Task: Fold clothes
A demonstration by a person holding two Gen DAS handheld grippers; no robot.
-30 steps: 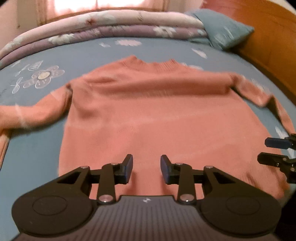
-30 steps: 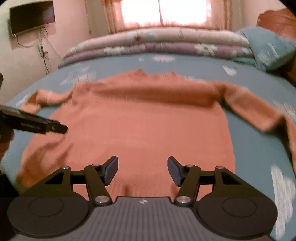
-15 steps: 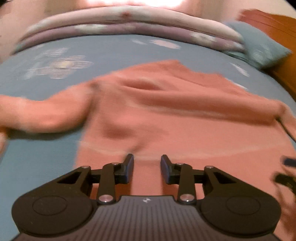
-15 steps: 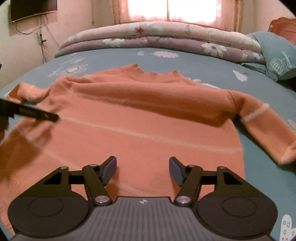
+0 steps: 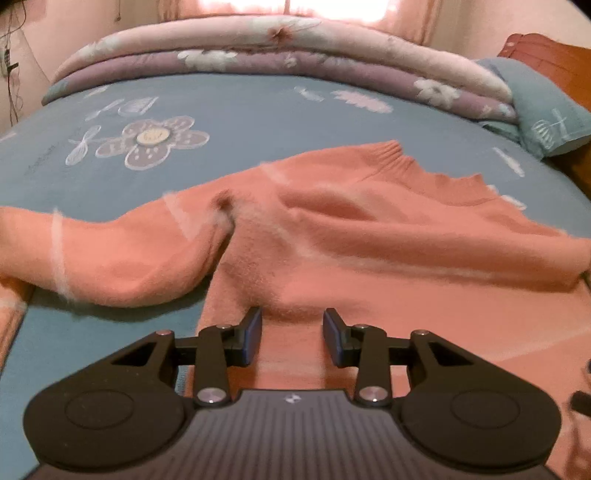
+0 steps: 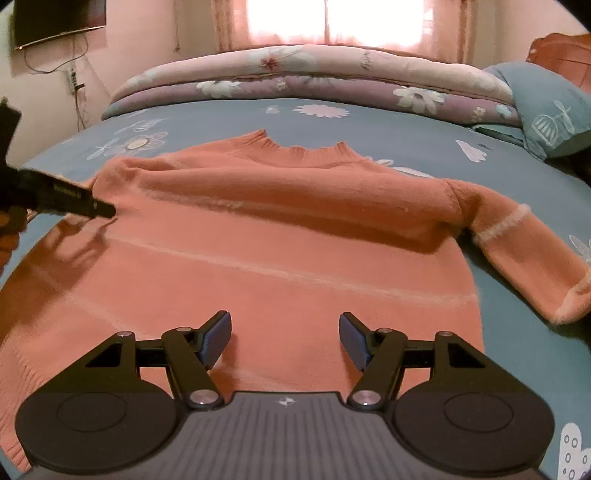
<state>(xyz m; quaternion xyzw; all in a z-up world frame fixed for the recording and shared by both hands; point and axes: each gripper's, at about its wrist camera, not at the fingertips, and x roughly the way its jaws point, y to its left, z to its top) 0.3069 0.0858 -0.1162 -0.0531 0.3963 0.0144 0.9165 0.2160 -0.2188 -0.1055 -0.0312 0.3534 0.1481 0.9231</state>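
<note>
A salmon-orange sweater (image 6: 280, 258) lies spread flat, collar (image 6: 306, 151) away from me, on a blue flowered bedsheet (image 5: 258, 122). Its left sleeve (image 5: 110, 258) stretches out to the left and its right sleeve (image 6: 524, 258) bends down to the right. My left gripper (image 5: 293, 332) hovers low over the body just right of the left armpit; its jaws are opening, with only flat knit beneath them. From the right wrist view the left gripper (image 6: 105, 212) reaches in at the left shoulder. My right gripper (image 6: 286, 338) stands open over the lower middle of the body, holding nothing.
A folded floral quilt (image 6: 314, 74) lies along the far side of the bed. A teal pillow (image 6: 546, 110) and a wooden headboard (image 5: 546, 62) are at the far right. A screen (image 6: 55, 18) hangs on the wall at the upper left.
My left gripper has slid left across the sweater, from its middle to beside the left armpit, and sunk lower. My right gripper came closer to the sweater, then stayed still.
</note>
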